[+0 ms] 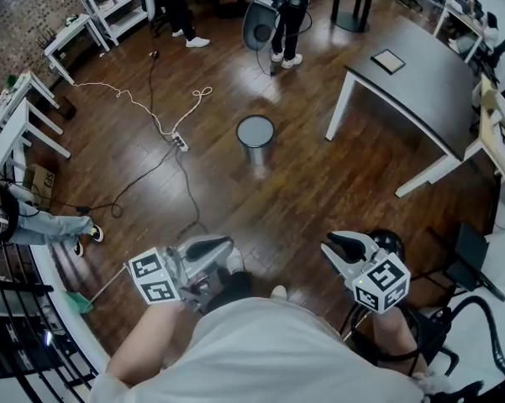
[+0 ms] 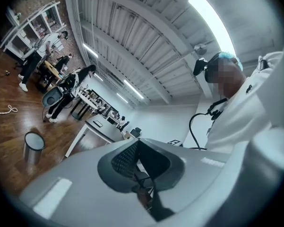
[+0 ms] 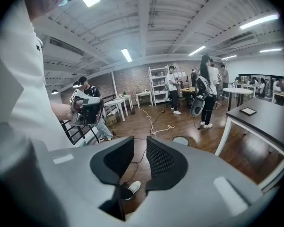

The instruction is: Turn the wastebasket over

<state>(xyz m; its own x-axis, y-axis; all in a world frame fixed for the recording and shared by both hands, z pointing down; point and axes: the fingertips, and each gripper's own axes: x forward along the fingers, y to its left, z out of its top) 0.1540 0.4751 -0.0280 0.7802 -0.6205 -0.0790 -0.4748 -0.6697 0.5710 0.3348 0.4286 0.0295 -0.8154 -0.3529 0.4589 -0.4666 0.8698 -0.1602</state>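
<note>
A silver cylindrical wastebasket [image 1: 255, 138] stands upright on the wooden floor, well ahead of both grippers. It also shows small in the left gripper view as the wastebasket [image 2: 33, 146] at the left, and in the right gripper view as the wastebasket [image 3: 181, 140] beyond the jaws. My left gripper [image 1: 227, 243] is held close to my body with its jaws pressed together and nothing in them. My right gripper [image 1: 346, 243] is also near my body, and its jaws stand apart with only floor between them. Neither gripper touches the wastebasket.
A dark table [image 1: 420, 82] with white legs stands to the right of the basket. A power strip [image 1: 179, 141] with cables lies to the left of it. People [image 1: 281, 15] stand at the back near white shelves [image 1: 109, 7]. A black chair [image 1: 454, 309] is at my right, and a railing at my left.
</note>
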